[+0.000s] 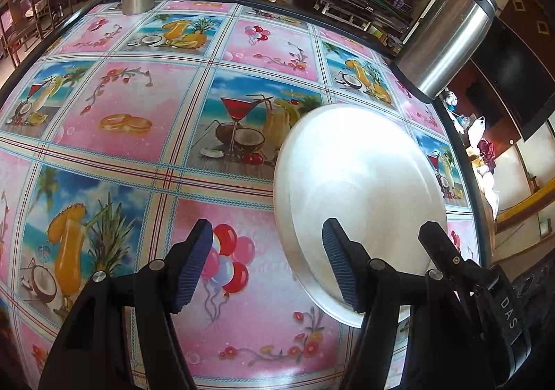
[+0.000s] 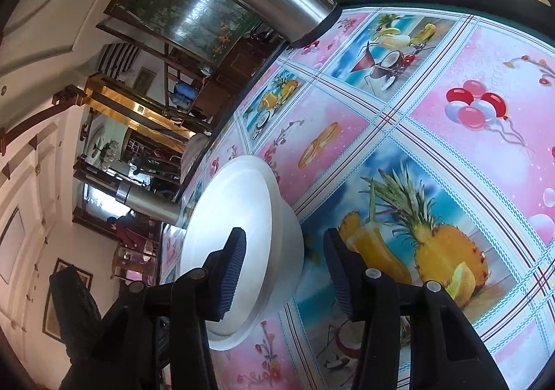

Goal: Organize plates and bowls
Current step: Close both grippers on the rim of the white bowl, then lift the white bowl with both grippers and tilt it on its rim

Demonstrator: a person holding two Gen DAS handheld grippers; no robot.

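Black jaws around a white bowl's rim

Left gripper [image 1: 267, 266] stands open over the tablecloth [image 1: 145, 133], the upside-down bowl [image 1: 360, 181] just right of it; right gripper [image 2: 284, 272] straddles its near rim, pads seemingly not pressing; round, flat base upward.

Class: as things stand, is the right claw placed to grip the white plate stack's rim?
Probably yes: the right claw straddles the white plate stack's near rim, nothing between, pads not yet pressing.
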